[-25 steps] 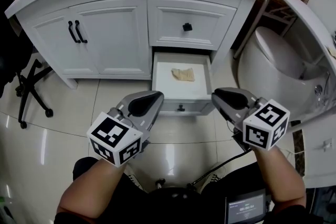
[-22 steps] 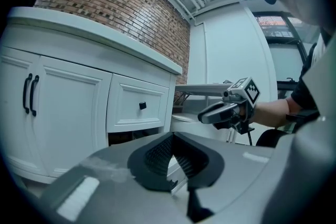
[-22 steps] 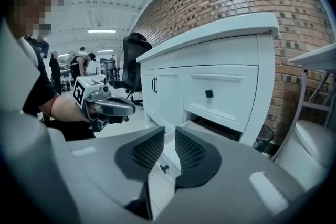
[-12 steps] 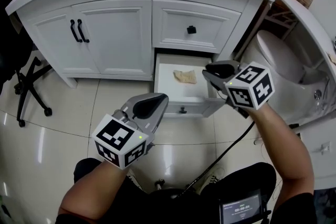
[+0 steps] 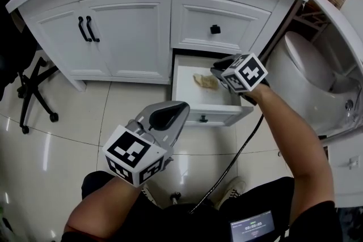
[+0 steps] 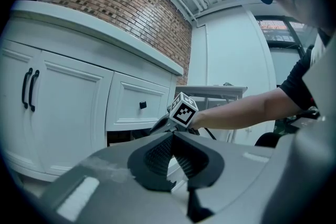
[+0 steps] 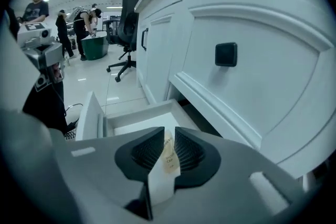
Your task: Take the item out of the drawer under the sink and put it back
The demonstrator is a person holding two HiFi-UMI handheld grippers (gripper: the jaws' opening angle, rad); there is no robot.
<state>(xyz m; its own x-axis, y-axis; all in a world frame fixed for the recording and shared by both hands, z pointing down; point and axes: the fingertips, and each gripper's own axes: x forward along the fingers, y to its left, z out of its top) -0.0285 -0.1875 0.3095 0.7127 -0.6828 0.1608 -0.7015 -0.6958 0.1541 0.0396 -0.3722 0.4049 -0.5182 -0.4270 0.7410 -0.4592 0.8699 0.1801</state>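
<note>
The low drawer (image 5: 211,117) under the sink counter stands pulled out. A crumpled tan item (image 5: 204,81) lies on its white floor. My right gripper (image 5: 218,73) reaches into the drawer from the right, its tips just over the item. In the right gripper view the jaws (image 7: 169,136) stand a narrow gap apart, and the tan item (image 7: 168,156) shows in that gap against the drawer floor. My left gripper (image 5: 174,112) hangs over the floor tiles in front of the drawer, apart from it. Its pads (image 6: 170,139) meet with nothing between them.
Above the open drawer is a shut drawer with a black knob (image 5: 215,29). Two cabinet doors with black handles (image 5: 88,29) lie to the left. A white toilet (image 5: 311,73) stands at the right, an office chair (image 5: 27,93) at the left. A black cable (image 5: 241,147) trails from my right gripper.
My right gripper has moved forward and left, from in front of the drawer to inside it over the tan item. The left gripper has stayed nearly still.
</note>
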